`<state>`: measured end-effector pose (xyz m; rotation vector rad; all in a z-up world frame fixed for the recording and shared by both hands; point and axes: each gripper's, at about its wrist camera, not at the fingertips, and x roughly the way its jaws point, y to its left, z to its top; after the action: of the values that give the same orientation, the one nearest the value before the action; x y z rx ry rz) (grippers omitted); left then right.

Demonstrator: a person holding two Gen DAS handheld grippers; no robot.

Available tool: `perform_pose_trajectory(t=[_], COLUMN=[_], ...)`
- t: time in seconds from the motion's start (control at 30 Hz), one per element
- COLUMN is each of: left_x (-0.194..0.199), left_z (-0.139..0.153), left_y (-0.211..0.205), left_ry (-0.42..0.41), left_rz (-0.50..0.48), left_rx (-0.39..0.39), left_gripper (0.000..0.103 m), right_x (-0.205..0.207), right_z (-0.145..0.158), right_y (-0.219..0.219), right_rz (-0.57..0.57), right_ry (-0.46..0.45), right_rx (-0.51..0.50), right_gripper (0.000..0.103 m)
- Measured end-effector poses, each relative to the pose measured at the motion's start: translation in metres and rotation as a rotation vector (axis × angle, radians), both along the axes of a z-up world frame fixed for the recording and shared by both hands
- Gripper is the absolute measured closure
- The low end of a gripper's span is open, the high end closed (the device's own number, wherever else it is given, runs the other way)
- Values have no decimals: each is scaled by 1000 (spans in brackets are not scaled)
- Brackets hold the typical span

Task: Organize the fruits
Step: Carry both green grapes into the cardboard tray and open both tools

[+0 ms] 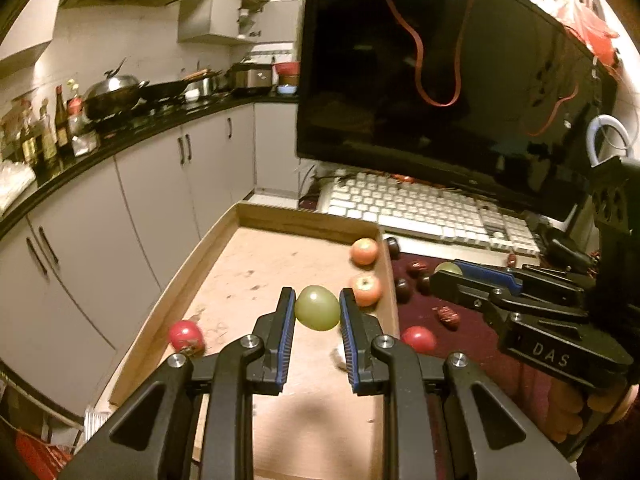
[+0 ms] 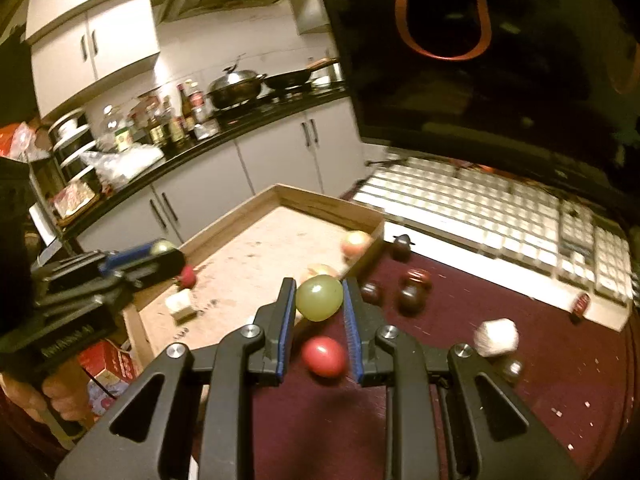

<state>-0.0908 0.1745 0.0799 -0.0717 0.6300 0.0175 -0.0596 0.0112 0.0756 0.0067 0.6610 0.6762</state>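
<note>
My left gripper [image 1: 318, 294] is shut on a round green fruit [image 1: 317, 309], held above the wooden tray [image 1: 304, 222]. My right gripper [image 2: 319, 282] is shut on a second green fruit [image 2: 319, 298], over the tray's right rim. Each gripper also shows in the other's view: the right gripper [image 1: 438, 276] with its green fruit [image 1: 449, 268], and the left gripper [image 2: 174, 254] with its green fruit [image 2: 163, 246]. Two peach-coloured apples [image 1: 364, 251] [image 1: 366, 289] lie along the tray's right wall. A red fruit [image 1: 185, 336] lies at its left wall.
A red fruit [image 2: 323, 356] and several dark dates [image 2: 412, 292] lie on the maroon cloth [image 2: 500, 292] right of the tray. A pale lump [image 2: 496, 337] lies there too, and a pale cube [image 2: 181, 305] in the tray. A white keyboard [image 1: 420, 208] and dark monitor [image 1: 440, 80] stand behind.
</note>
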Motion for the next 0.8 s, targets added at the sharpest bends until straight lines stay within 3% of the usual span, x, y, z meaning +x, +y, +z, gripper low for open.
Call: perform_pose_trajectory(t=[0.37,0.8], left_x=[5,14], left_z=[-26,-45], left_y=[28,36], left_ry=[70,138], left_rz=[48,68], left_rx=[9,36], left_gripper=[82,82], right_x=[-1,1], right_z=[-30,-50], right_y=[66,88], right_rz=[98,117], right_ry=[83,138], right_rx=[-81,-130], right_gripper=[78,78])
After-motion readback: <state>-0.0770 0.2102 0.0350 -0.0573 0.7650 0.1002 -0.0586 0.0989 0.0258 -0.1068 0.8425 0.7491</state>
